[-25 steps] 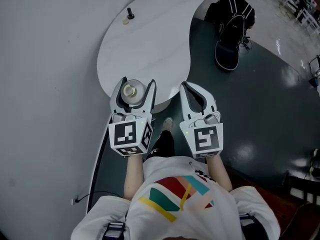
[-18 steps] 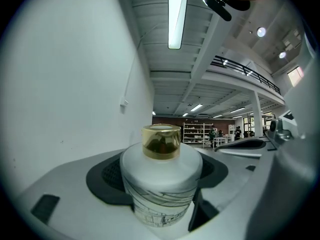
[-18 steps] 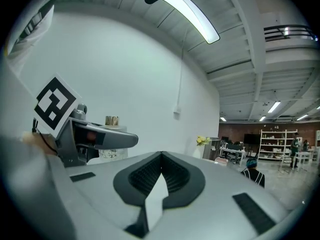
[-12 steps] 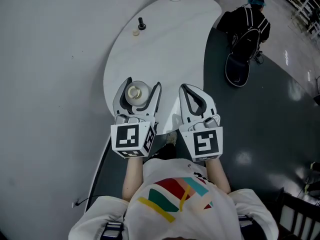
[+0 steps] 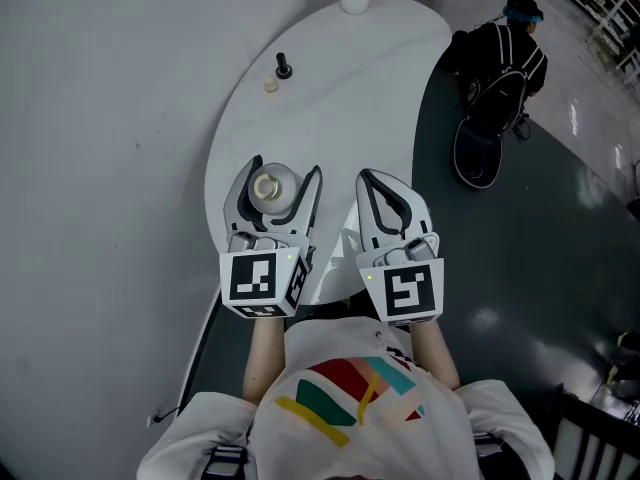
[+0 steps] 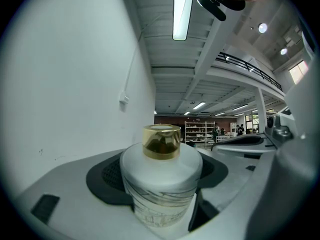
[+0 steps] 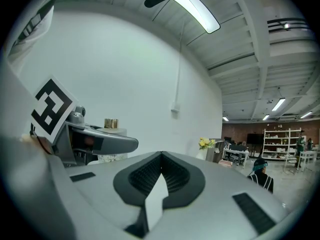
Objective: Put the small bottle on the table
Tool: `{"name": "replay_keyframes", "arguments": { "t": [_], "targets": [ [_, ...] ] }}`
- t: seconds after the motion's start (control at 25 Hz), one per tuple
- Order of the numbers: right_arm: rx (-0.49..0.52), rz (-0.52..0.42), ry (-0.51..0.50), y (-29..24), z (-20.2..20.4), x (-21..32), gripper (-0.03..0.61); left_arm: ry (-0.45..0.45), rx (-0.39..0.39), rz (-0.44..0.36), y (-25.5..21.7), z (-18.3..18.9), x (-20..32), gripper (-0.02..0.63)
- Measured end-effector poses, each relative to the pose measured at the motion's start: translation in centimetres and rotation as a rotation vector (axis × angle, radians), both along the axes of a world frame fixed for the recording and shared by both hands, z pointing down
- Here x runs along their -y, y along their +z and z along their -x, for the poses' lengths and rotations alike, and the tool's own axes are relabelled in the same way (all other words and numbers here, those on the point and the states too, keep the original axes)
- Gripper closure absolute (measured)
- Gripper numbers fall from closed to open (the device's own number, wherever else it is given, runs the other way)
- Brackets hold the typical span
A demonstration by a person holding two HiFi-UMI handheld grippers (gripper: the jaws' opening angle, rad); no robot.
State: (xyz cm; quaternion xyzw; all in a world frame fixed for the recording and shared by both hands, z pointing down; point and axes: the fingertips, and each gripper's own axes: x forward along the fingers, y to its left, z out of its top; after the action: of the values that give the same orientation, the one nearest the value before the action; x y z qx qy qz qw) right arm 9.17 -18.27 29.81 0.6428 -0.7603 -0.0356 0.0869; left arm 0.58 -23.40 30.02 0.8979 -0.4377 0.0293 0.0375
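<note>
Head view: the small bottle [image 5: 268,185] is held upright in the left hand-held gripper [image 5: 285,168] over the near edge of the white tabletop [image 5: 340,88], probably so it can be stood on its base.

Left gripper view: the jaws are clamped on the bottle's white body, below the gold cap [image 6: 161,141].

Right gripper view: the right hand-held gripper [image 7: 161,156] is seen pressed together with nothing in it, held aside.

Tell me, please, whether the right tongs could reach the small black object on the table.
Probably yes: the right tongs are shut and empty, and only bare table lies between them and the small black object; the left tongs, holding the bottle, sit aside.
</note>
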Motion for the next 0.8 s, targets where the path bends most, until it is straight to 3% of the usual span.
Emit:
{"name": "replay_keyframes", "arguments": {
  "t": [0.8],
  "targets": [
    [0.010,-0.011,-0.175,-0.3,0.2,5.3,0.568,-0.146,0.007,0.035,0.6,-0.3,2.8,0.261]
  ]
}}
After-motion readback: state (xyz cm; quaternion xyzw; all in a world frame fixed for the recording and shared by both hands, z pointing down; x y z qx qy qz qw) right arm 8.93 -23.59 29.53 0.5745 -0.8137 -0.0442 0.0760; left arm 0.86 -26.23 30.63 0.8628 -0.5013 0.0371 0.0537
